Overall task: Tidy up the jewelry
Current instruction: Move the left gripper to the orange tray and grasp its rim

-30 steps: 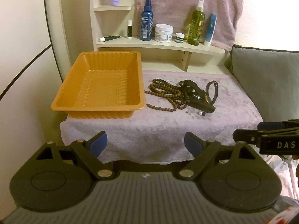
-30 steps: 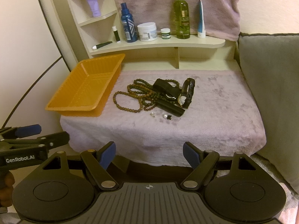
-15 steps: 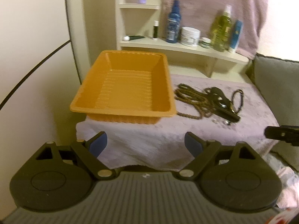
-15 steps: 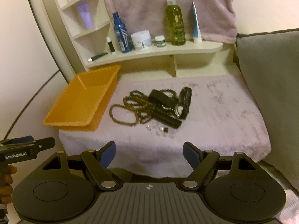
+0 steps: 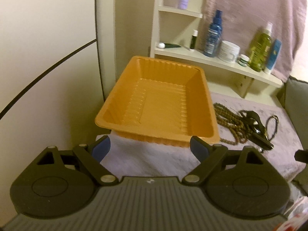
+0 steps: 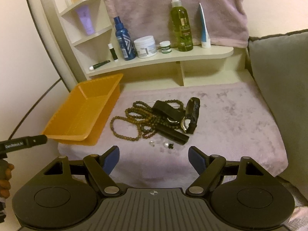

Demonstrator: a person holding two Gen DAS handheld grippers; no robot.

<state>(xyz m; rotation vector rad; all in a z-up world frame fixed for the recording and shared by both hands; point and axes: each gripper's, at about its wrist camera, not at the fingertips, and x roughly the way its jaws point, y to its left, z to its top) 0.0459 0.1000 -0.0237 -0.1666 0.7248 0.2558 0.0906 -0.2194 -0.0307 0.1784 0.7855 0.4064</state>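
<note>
An empty orange tray (image 5: 209, 115) sits at the left of a lilac-covered table (image 6: 231, 119); it also shows in the right wrist view (image 6: 57, 132). To its right lies a pile of jewelry: brown bead strands (image 6: 132, 119), a black watch (image 6: 192, 113), a black strap (image 6: 169, 111) and small earrings (image 6: 163, 144). The beads (image 5: 227, 119) and watch (image 5: 256, 127) also show in the left wrist view. My left gripper (image 5: 149, 149) is open and empty just before the tray's near edge. My right gripper (image 6: 153, 157) is open and empty, just short of the earrings.
A cream shelf (image 6: 173, 57) behind the table holds a blue bottle (image 6: 123, 40), a white jar (image 6: 145, 47), a green spray bottle (image 6: 181, 27) and tubes. A grey cushion (image 6: 279, 73) flanks the right side. A wall (image 5: 48, 48) stands to the left.
My left gripper has swung left and closer, so the tray now fills its view. My right gripper has moved forward toward the jewelry pile. Both stay open.
</note>
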